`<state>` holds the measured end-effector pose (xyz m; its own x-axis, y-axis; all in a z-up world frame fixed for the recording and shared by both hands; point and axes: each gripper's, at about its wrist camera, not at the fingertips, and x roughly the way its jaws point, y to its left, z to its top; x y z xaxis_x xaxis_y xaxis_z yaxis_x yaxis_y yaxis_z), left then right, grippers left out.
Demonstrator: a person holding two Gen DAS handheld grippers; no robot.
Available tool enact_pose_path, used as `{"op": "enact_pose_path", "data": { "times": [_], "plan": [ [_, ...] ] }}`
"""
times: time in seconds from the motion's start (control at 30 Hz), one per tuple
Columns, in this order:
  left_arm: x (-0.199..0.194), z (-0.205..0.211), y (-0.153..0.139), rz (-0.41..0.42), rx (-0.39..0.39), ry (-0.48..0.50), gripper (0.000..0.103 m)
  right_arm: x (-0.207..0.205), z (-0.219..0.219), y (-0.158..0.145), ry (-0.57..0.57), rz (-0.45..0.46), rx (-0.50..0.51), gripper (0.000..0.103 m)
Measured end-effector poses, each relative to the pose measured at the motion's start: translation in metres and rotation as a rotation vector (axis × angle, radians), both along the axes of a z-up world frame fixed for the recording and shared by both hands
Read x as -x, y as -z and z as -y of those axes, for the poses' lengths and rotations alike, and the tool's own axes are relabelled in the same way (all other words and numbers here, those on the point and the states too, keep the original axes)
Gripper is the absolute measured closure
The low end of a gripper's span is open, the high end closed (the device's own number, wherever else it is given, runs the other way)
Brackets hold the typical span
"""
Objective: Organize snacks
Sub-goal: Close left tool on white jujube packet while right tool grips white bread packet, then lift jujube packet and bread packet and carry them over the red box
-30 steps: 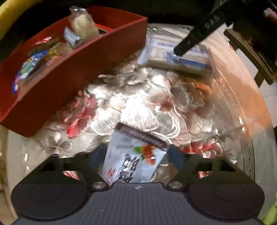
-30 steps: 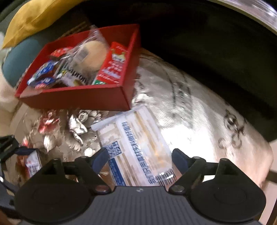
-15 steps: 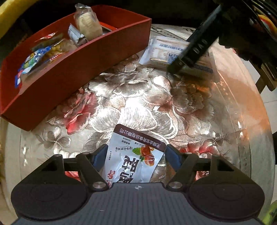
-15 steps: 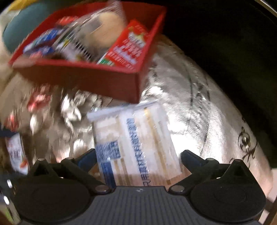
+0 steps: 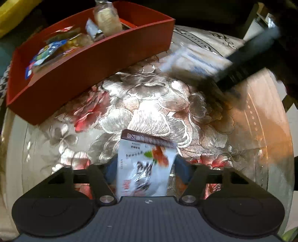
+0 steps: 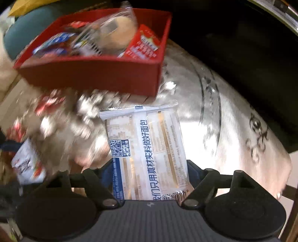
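Observation:
My left gripper (image 5: 143,170) is shut on a small white snack pouch (image 5: 145,165) with red fruit print and lifts it just above the floral tablecloth. My right gripper (image 6: 149,173) is shut on a flat clear bread packet (image 6: 147,147) with blue and white print and holds it off the table. The red box (image 5: 96,57) with several snacks in it stands at the far left; in the right wrist view the red box (image 6: 93,76) is ahead and above the packet. The right gripper shows blurred in the left wrist view (image 5: 232,72), with the bread packet (image 5: 193,61).
The round table (image 5: 260,121) has a shiny floral cloth and a glass rim. A yellow cushion (image 5: 16,13) and a teal cushion (image 6: 18,37) lie beyond the box. Dark space lies behind the table.
Both grippers have closed on their packets and lifted them. The right gripper has squared up on the bread packet. The pouch has tilted up in the left gripper.

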<state>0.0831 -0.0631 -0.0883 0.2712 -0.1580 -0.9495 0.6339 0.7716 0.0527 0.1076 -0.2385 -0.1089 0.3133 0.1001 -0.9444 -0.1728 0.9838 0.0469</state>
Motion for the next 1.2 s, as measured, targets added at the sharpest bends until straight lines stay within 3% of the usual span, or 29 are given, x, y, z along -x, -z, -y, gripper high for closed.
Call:
{"op": "enact_pose_path", "data": {
  "times": [0.2, 0.57, 1.2],
  "plan": [
    [0.016, 0.001, -0.001, 0.044, -0.009, -0.034, 0.04, 0.031, -0.013, -0.012, -0.003, 0.044, 0.042, 0.033],
    [0.018, -0.008, -0.022, 0.073, 0.064, -0.127, 0.043, 0.048, -0.011, -0.053, 0.076, 0.159, -0.051, 0.033],
    [-0.007, -0.025, -0.065, 0.149, 0.201, -0.259, 0.044, 0.029, -0.02, -0.082, 0.102, 0.27, -0.117, 0.033]
  ]
}}
